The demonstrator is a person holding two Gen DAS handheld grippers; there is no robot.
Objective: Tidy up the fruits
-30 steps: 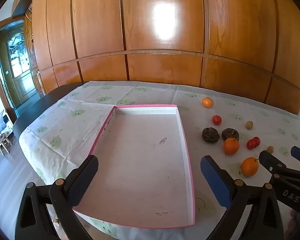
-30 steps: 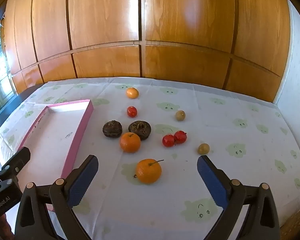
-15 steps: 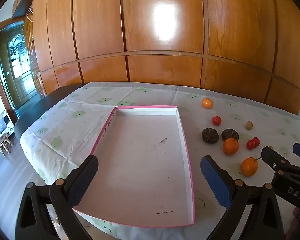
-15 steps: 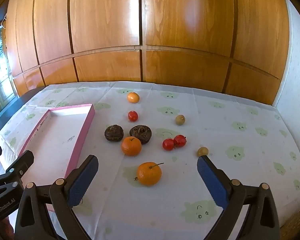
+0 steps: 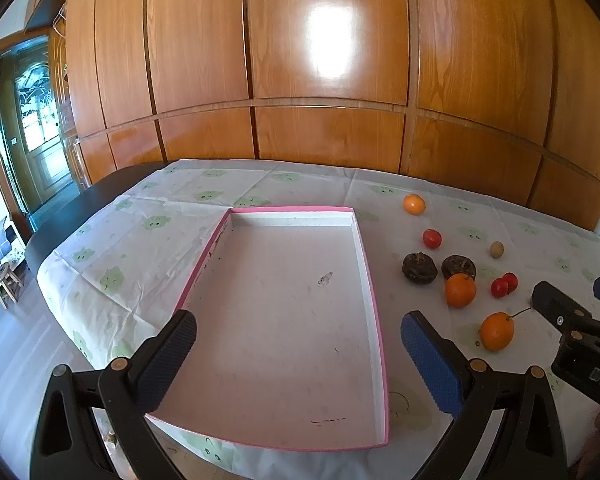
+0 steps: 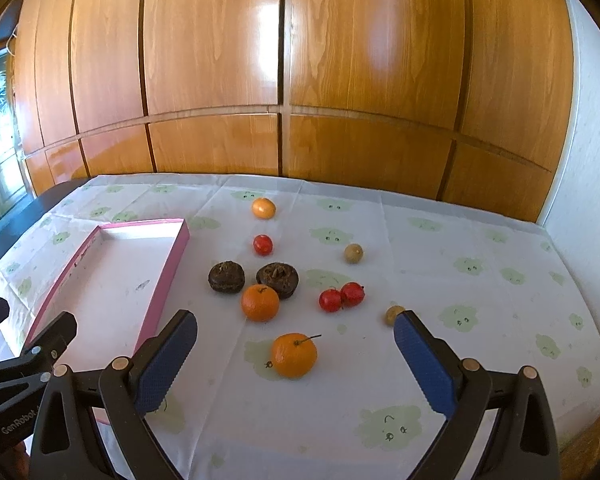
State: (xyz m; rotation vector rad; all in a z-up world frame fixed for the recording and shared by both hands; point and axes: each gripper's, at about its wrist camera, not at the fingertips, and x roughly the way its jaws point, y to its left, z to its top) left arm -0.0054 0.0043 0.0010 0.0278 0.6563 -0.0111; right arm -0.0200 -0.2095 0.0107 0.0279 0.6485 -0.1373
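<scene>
pink-rimmed tray (image 5: 366, 264), orange mandarins (image 6: 294, 355), green-printed tablecloth (image 6: 460, 240)

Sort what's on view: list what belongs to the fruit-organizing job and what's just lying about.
Job:
- pink tray
- oranges, e.g.
- red fruits, e.g.
- two dark fruits, e.g.
- two small tan fruits, e.g.

Lying about:
- patterned tablecloth
- wooden stool

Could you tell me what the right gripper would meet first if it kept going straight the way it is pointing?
Most likely the stemmed orange, lying on the tablecloth centred between the open right gripper fingers; exact depth is unclear.
</scene>
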